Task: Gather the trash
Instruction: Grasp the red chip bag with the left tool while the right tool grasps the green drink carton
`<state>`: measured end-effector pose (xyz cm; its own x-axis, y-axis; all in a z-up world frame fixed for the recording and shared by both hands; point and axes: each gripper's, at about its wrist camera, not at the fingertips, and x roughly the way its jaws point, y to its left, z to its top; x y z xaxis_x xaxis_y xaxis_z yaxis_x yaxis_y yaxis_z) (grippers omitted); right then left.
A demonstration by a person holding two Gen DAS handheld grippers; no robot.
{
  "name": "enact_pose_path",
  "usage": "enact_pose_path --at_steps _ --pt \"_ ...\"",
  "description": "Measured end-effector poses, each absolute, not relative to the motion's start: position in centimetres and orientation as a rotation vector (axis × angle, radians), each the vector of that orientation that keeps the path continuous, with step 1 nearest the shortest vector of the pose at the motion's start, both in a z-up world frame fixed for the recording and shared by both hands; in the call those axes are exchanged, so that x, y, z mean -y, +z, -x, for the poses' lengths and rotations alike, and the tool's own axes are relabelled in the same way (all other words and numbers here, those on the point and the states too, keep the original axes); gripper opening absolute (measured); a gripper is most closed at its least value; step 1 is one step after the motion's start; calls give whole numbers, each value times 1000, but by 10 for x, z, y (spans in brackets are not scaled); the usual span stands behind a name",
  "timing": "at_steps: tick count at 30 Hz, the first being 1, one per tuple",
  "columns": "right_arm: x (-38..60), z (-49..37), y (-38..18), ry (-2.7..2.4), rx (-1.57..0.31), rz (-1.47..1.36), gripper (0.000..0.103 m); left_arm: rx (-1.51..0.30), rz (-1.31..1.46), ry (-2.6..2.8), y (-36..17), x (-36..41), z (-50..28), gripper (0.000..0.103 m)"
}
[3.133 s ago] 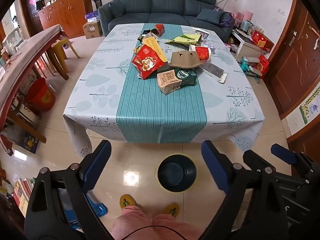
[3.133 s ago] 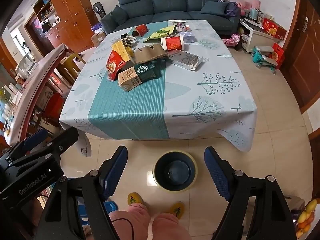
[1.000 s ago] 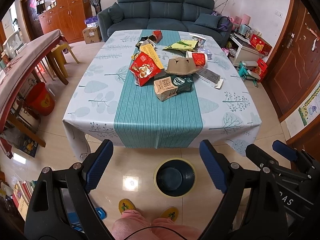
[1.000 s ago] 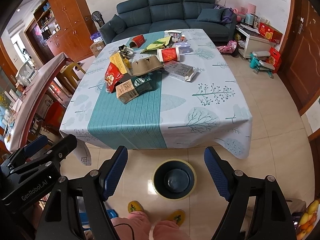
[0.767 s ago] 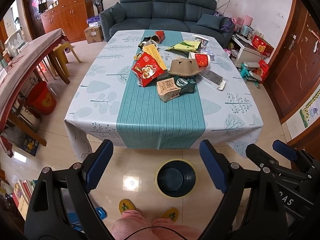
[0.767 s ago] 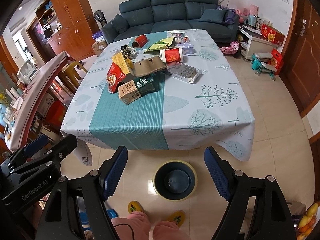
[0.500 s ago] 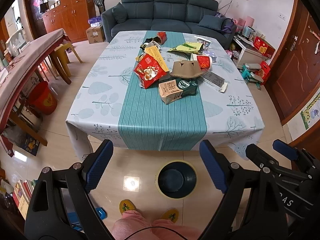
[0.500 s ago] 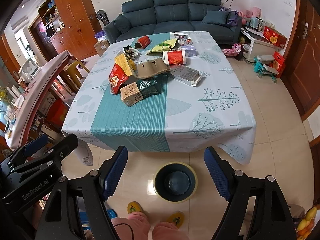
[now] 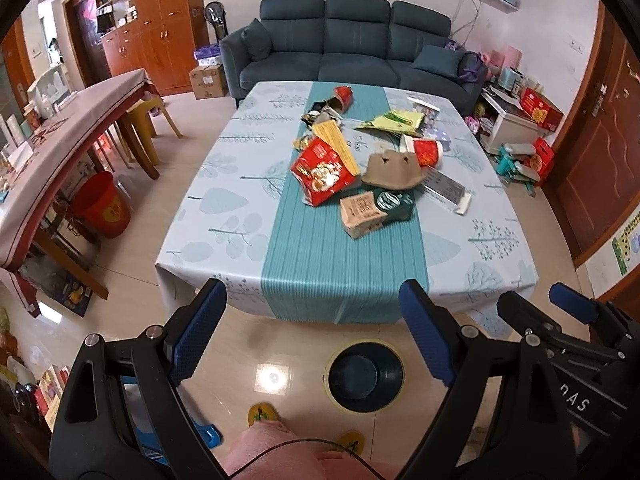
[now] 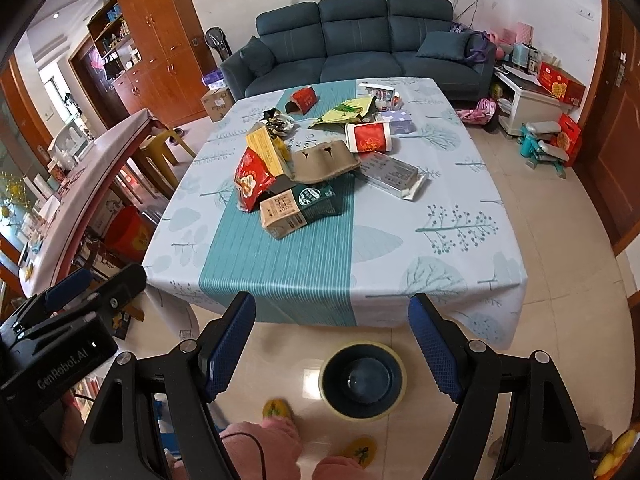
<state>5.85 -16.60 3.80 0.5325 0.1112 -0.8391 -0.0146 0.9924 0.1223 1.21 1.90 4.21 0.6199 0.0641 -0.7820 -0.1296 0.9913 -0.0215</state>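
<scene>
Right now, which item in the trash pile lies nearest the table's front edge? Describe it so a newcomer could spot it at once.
Find the table with the teal stripe down its middle, in front of the dark sofa. The trash sits on that stripe, and the piece nearest the person is a flattened carton. It alone is half tan cardboard, half dark green with a round logo, just in front of the red snack bag.

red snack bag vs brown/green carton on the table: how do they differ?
The red snack bag is a glossy soft pouch, propped up against the pile; the brown and green carton is a rigid box lying flat on its side. The carton sits nearest the table's front edge, the bag further back and to the left. Both rest on the teal stripe, untouched.
</scene>
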Motion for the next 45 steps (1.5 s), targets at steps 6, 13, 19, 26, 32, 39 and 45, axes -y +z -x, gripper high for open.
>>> enact_pose_path --at_steps 6,13,19,26,32,39,45 --pt "152 -98 31 36 -1025 -135 81 -898 104 118 38 -47 -44 86" --pt "131 -167 21 -39 -1072 -213 81 -897 133 82 36 -96 -120 86" --pt "115 -211 3 -111 -1116 -248 81 -943 156 2 29 -134 -202 86" --pt "123 -232 -18 -230 -1144 -347 81 -1160 208 -180 -24 -137 -299 86" --pt "131 -236 -40 -299 -1178 -442 81 -1325 232 -321 -75 -109 -343 86" --pt "132 -243 -53 -334 -1199 -502 81 -1388 191 -322 -113 -89 -369 86" --pt "128 -259 -67 -327 -1229 -545 81 -1425 186 -330 -133 -96 -377 86"
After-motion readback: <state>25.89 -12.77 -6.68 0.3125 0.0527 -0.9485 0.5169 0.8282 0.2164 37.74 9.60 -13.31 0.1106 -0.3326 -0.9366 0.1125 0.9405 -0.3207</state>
